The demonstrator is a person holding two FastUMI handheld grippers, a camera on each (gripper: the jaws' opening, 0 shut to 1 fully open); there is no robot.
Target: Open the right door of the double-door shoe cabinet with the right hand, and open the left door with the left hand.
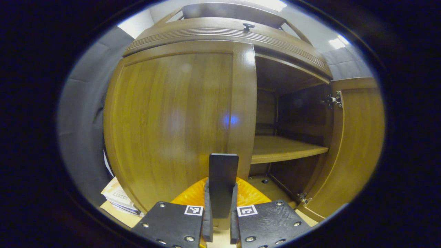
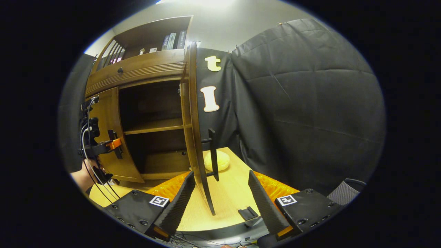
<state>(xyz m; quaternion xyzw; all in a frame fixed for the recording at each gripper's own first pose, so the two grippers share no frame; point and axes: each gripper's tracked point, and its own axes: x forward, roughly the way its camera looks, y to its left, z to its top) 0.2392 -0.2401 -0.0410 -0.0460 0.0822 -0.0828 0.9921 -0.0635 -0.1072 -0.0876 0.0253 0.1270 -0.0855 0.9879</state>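
Shoe cabinet [image 1: 220, 34] straight ahead in left gripper view, standing on pale wooden tabletop [image 2: 229, 193]. Left door [image 1: 172, 124] flush with the frame, closed as far as can be told. Black vertical handle [image 1: 223, 182] of that door caught between left gripper [image 1: 220, 220] fingers; both ribbed pads pressed against its sides, jaws narrowed right down onto it. Same gripper seen from right gripper view at the far left [image 2: 103, 146], orange part against the door, cables trailing, a person's hand [image 2: 82, 177] behind it.

Right door [image 2: 194, 137] swung wide open, seen edge-on in right gripper view, its black bar handle [image 2: 213, 155] on the outer face. In left gripper view same door [image 1: 358, 144] at right, inner face showing, metal hinges [image 1: 332, 100] top and bottom. Interior dark, one wooden shelf [image 1: 286, 148] across the middle.

Right gripper [image 2: 222, 203] spread wide, nothing held; door's lower edge standing between the two black ribbed fingers [image 2: 265, 203], touching neither as far as can be told.

Round yellowish object [image 2: 217, 160] on tabletop just behind the open door. Small black flat piece [image 2: 248, 213] on tabletop near right finger. Books [image 2: 174, 40] on open shelf above cabinet. Stack of papers [image 1: 115, 196] at cabinet's lower left. Black cloth wall [image 2: 303, 103] to the right.
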